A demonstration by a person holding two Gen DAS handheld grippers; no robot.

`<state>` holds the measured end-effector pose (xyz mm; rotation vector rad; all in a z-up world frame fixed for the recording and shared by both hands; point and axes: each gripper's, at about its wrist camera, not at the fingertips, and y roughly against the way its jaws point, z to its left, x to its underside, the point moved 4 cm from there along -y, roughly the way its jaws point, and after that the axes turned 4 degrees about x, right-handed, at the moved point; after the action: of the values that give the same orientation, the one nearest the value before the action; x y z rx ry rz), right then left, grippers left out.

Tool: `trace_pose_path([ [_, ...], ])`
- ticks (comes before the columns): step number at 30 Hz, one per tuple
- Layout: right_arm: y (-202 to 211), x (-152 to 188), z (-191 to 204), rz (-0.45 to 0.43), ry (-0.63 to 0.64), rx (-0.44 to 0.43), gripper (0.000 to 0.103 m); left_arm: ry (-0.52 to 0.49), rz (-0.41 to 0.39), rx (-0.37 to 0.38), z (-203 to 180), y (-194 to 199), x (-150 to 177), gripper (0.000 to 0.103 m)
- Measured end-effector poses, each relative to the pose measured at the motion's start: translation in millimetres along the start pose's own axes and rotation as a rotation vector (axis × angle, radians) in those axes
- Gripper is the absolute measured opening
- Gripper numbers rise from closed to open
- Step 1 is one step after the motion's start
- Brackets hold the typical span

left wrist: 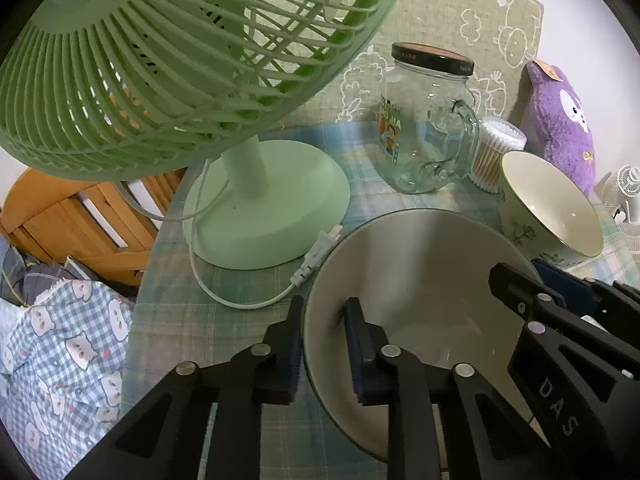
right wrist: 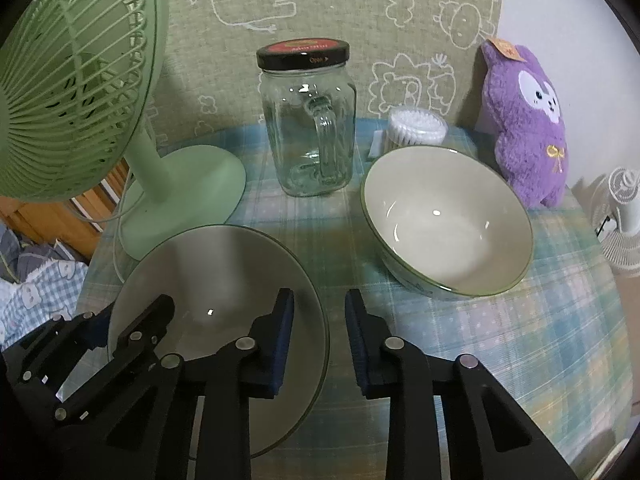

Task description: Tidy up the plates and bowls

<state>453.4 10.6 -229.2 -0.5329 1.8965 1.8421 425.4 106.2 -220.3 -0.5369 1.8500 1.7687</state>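
Both hand-held grippers, left (left wrist: 324,344) and right (right wrist: 318,338), pinch opposite rims of my plate (right wrist: 224,276) at the surface's near edge (fan (right wrist: 72,92), jar (right wrist: 308,120) crowd behind); bowl (right wrist: 446,224) right.

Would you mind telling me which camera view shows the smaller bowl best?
The right wrist view: the smaller bowl sits in the open, its whole rim and inside visible. In the left wrist view the same bowl is squeezed toward the right edge, strongly distorted, its lower part hidden.
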Motion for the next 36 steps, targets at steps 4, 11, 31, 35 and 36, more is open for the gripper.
trace_pose_path([
  [4, 0.5, -1.5, 4.3, -0.005, 0.009, -0.001, 0.018, 0.007, 0.000, -0.001, -0.6, -0.6, 0.3, 0.017],
  [11, 1.6, -1.5, 4.1, 0.003, -0.003, -0.003, 0.018, 0.023, 0.030, 0.008, 1.4, -0.1, -0.6, 0.015],
  [31, 27.6, 25.0, -1.8, 0.043, -0.001, 0.030, 0.018, 0.009, 0.074, 0.029, -9.3, 22.9, 22.4, 0.015],
  [35, 36.6, 32.1, -4.2, 0.044, -0.003, 0.033, 0.018, 0.010, 0.075, 0.033, -12.2, 32.0, 28.9, 0.015],
  [36, 39.8, 34.1, -5.3, 0.045, -0.006, 0.033, 0.018, 0.011, 0.076, 0.035, -12.6, 33.4, 29.2, 0.015],
])
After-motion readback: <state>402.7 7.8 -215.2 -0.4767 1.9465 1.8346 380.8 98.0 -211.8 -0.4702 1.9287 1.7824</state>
